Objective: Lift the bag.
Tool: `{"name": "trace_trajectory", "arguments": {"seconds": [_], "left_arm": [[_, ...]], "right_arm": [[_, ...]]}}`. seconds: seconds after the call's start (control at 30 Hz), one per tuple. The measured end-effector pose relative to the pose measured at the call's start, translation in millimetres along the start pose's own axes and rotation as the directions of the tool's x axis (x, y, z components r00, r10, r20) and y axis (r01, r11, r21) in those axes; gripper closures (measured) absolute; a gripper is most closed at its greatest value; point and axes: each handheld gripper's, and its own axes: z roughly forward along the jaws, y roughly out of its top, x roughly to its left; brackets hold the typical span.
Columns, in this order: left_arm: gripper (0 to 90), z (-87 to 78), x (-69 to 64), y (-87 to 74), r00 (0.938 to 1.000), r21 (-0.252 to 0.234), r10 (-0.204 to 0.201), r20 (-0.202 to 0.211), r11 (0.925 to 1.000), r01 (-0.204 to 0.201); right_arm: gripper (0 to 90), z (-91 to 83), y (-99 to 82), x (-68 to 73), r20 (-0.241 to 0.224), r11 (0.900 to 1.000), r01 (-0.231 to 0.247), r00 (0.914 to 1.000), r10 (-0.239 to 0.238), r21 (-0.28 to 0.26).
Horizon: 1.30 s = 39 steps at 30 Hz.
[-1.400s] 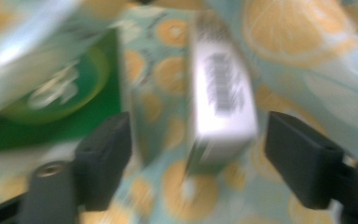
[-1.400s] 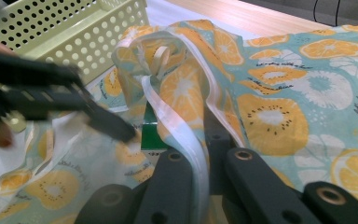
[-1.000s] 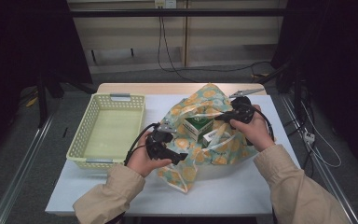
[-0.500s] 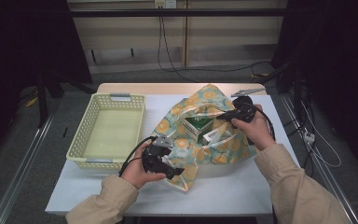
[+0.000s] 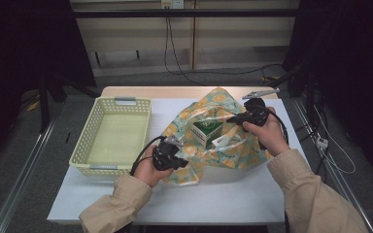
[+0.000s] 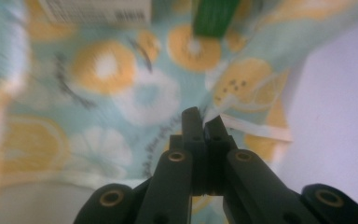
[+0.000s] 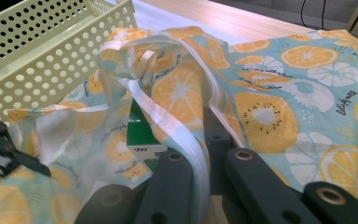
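High view: bag point(image 5: 223, 141) sits mid-table, right of the basket point(image 5: 111, 133), mouth spread open. Orange-and-flower print on light teal, white trim. Inside it a green-and-white box point(image 5: 206, 132), visible through the opening.

My left gripper point(image 5: 172, 158) is at the bag's near-left edge, low by the table point(image 5: 223, 204). Jaws have just been closing; left gripper view has them pressed together with the bag's white-trimmed edge point(image 6: 254, 130) coming out right at the tips point(image 6: 204, 122). So clamped on the fabric rim there, though the frame is blurred and I can't see how much cloth is in the bite. Same view: the box's green end point(image 6: 212, 16) and a white printed face point(image 6: 98, 11) further in, bare table off to the right.

My right gripper point(image 5: 245, 116) is at the bag's far-right side, holding that edge up off the table. Right gripper view: jaws closed on the white handle strap point(image 7: 177, 135), which runs up from between them to a bunched knot of trim point(image 7: 130, 60). Box's green side point(image 7: 137, 130) shows just past the strap, inside the bag. Basket wall point(image 7: 51, 51) is upper left, close beside the bag. Black jaw tips of the left gripper point(image 7: 9, 154) are at the left edge, on the bag's rim.

Basket is pale yellow-green, perforated, grey handles at both ends. Both my sleeves are beige.
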Motion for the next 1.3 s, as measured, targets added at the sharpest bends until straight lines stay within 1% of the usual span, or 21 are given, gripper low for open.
{"name": "trace_trajectory", "arguments": {"seconds": [0.07, 0.2, 0.33, 0.43, 0.53, 0.57, 0.67, 0.77, 0.8, 0.87, 0.9, 0.93, 0.97, 1.0, 1.03, 1.07, 1.1, 1.13, 1.2, 1.23, 1.3], "left_arm": [[90.0, -11.7, 0.9, 13.0, 1.0, -0.026, -0.004, 0.001, 0.9996, 0.004], [90.0, -36.4, 1.7, 46.7, 0.9996, -0.093, 0.008, -0.028, 0.9956, -0.011], [90.0, -57.6, 3.2, 83.9, 0.9963, -0.131, 0.036, -0.079, 0.9904, -0.046], [90.0, -72.7, 1.3, 111.4, 0.9926, -0.174, 0.059, -0.106, 0.9818, -0.076], [90.0, -87.8, -0.7, 136.7, 0.9887, -0.221, 0.065, -0.135, 0.9708, -0.094], [90.0, -90.8, -0.3, 141.9, 0.9882, -0.229, 0.068, -0.137, 0.9685, -0.099], [90.0, -102.2, 0.8, 161.6, 0.9809, -0.237, 0.085, -0.175, 0.9634, -0.126], [90.0, -114.2, 2.6, 176.9, 0.9767, -0.258, 0.088, -0.196, 0.9564, -0.138], [90.0, -118.1, 3.1, 180.7, 0.9771, -0.265, 0.09, -0.192, 0.954, -0.14], [90.0, -123.3, 2.3, 183.1, 0.978, -0.275, 0.091, -0.188, 0.9512, -0.141], [90.0, -123.7, 1.9, 181.4, 0.981, -0.277, 0.094, -0.17, 0.9509, -0.139], [90.0, -122.1, 1.8, 177.3, 0.9846, -0.262, 0.096, -0.146, 0.9559, -0.132], [87.0, -121.3, 2.0, 173.9, 0.9871, -0.258, 0.082, -0.137, 0.9591, -0.116], [77.1, -119.2, 2.1, 168.8, 0.9916, -0.256, 0.054, -0.118, 0.9632, -0.083], [63.3, -117.6, 2.5, 163.3, 0.9943, -0.236, 0.039, -0.1, 0.9697, -0.061], [50.3, -117.4, 3.9, 157.0, 0.9948, -0.222, 0.02, -0.1, 0.9741, -0.042], [37.8, -117.6, 5.8, 150.5, 0.9953, -0.204, -0.005, -0.097, 0.9788, -0.015], [28.2, -119.3, 7.7, 143.4, 0.9951, -0.189, -0.019, -0.097, 0.982, 0.0], [29.7, -126.3, 11.9, 127.8, 0.993, -0.19, -0.007, -0.118, 0.9817, -0.016], [25.6, -130.6, 13.9, 120.3, 0.991, -0.188, -0.017, -0.132, 0.9821, -0.009], [16.1, -140.7, 18.4, 104.6, 0.987, -0.185, -0.029, -0.158, 0.9826, 0.0]], "right_arm": [[90.0, -2.2, 2.4, 1.1, 0.0, 1.0, 0.004, 1.0, -0.004, -0.005], [90.0, -7.5, 10.8, 5.9, -0.005, 0.9997, 0.019, 0.9998, -0.019, -0.018], [90.0, -15.9, 22.6, 8.9, -0.003, 0.999, 0.033, 0.9995, -0.033, -0.03], [90.0, -25.3, 33.5, 7.8, 0.005, 0.9981, 0.033, 0.9995, -0.033, -0.052], [90.0, -34.0, 45.7, 7.6, 0.011, 0.9957, 0.039, 0.9992, -0.038, -0.084], [90.0, -36.6, 51.0, 7.8, 0.01, 0.9948, 0.045, 0.999, -0.044, -0.092], [90.0, -42.5, 63.1, 10.5, 0.008, 0.9928, 0.058, 0.9983, -0.057, -0.105], [90.0, -48.8, 76.9, 14.1, 0.003, 0.9888, 0.07, 0.9975, -0.07, -0.132], [90.0, -51.1, 80.4, 15.4, 0.001, 0.9865, 0.068, 0.9976, -0.069, -0.149], [90.0, -54.4, 85.5, 20.5, -0.018, 0.9826, 0.071, 0.997, -0.075, -0.172], [90.0, -54.0, 86.3, 23.4, -0.026, 0.9821, 0.079, 0.9961, -0.084, -0.171], [90.0, -52.3, 86.0, 26.1, -0.038, 0.9837, 0.078, 0.9956, -0.085, -0.162], [90.0, -49.1, 84.4, 29.2, -0.052, 0.9851, 0.083, 0.9944, -0.092, -0.15], [89.1, -47.3, 82.8, 31.1, -0.058, 0.9846, 0.086, 0.9937, -0.096, -0.152], [85.5, -44.8, 80.4, 33.3, -0.074, 0.9847, 0.079, 0.993, -0.092, -0.155], [74.9, -42.4, 77.7, 35.1, -0.089, 0.9862, 0.06, 0.9933, -0.074, -0.154], [60.3, -40.0, 75.5, 36.0, -0.12, 0.988, 0.032, 0.9915, -0.051, -0.151], [50.0, -38.0, 73.8, 37.1, -0.15, 0.9907, 0.008, 0.9883, -0.029, -0.136], [41.4, -40.2, 71.8, 41.4, -0.107, 0.991, 0.027, 0.9934, -0.041, -0.131], [35.9, -43.3, 71.4, 43.1, -0.101, 0.99, 0.03, 0.9939, -0.045, -0.138], [30.7, -52.1, 70.2, 44.7, -0.106, 0.989, 0.028, 0.9934, -0.044, -0.145]]}}
